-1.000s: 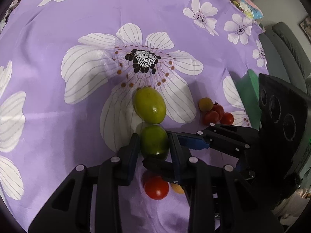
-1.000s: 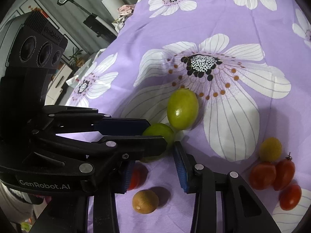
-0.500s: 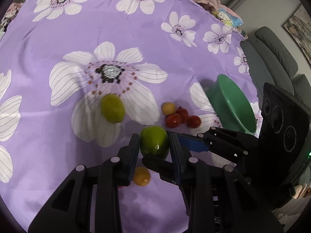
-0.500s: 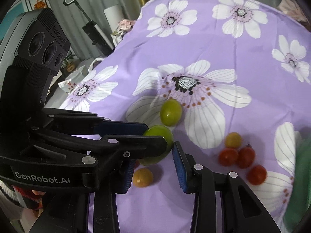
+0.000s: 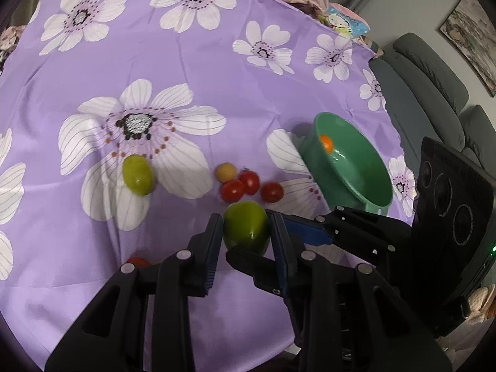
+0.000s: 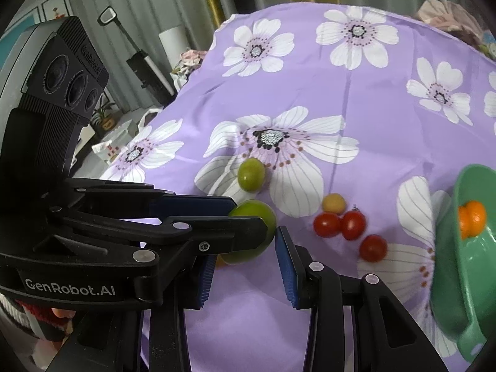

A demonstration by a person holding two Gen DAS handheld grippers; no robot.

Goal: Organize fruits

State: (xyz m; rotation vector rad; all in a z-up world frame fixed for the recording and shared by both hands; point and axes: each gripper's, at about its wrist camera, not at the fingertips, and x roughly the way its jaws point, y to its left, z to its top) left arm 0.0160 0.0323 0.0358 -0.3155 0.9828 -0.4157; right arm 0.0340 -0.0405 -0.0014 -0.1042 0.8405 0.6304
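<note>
Left gripper (image 5: 246, 232): jaws clamped on round green fruit (image 5: 246, 231), lifted above purple flowered cloth (image 5: 186, 62).
Right gripper (image 6: 243, 259): jaws wide, holding nothing, just beside left jaws.
Green plastic bowl (image 5: 365, 179): ahead-right of left jaws, orange fruit (image 5: 326, 143) inside.
Three red cherry tomatoes (image 5: 248, 186): just ahead of held fruit.

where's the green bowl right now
The green bowl sits on the purple cloth at the right of the left wrist view, just right of the three red tomatoes, with an orange fruit inside.
</note>
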